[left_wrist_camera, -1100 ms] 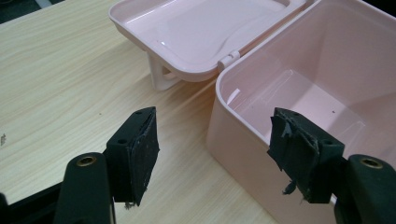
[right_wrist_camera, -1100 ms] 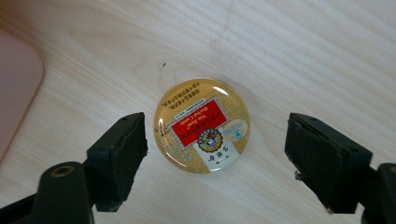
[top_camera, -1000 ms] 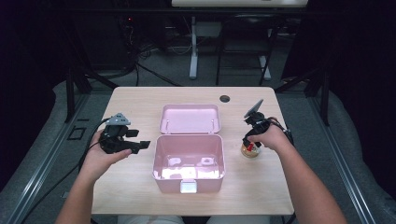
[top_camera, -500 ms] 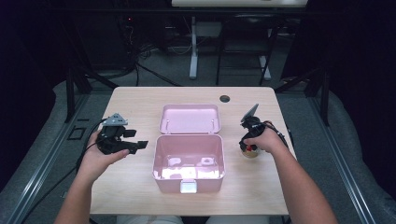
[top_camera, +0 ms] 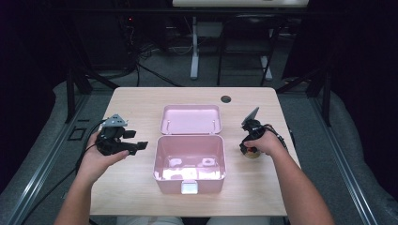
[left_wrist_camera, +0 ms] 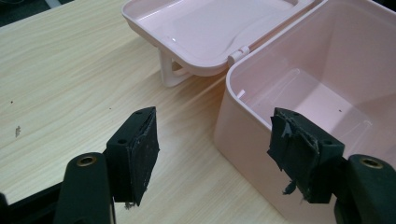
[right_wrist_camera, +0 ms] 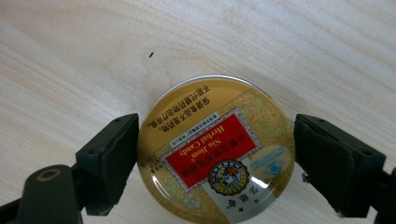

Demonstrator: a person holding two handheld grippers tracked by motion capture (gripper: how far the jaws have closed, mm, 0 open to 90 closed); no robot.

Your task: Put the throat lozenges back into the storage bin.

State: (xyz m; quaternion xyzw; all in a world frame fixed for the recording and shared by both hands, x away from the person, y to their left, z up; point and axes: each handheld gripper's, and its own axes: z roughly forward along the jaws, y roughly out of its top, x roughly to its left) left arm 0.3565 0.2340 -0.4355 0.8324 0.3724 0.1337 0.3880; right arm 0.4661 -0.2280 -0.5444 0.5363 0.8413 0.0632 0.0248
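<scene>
Currently, the right gripper [right_wrist_camera: 215, 163] straddles the round gold herbal-candy tin [right_wrist_camera: 215, 151] with jaws released; centre it, then close evenly before lifting toward the open pink plastic box [top_camera: 189, 159].

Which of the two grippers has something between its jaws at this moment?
The right gripper: its open jaws straddle the round candy tin lying on the table. The left gripper is open with only air between its jaws, beside the pink box.
</scene>
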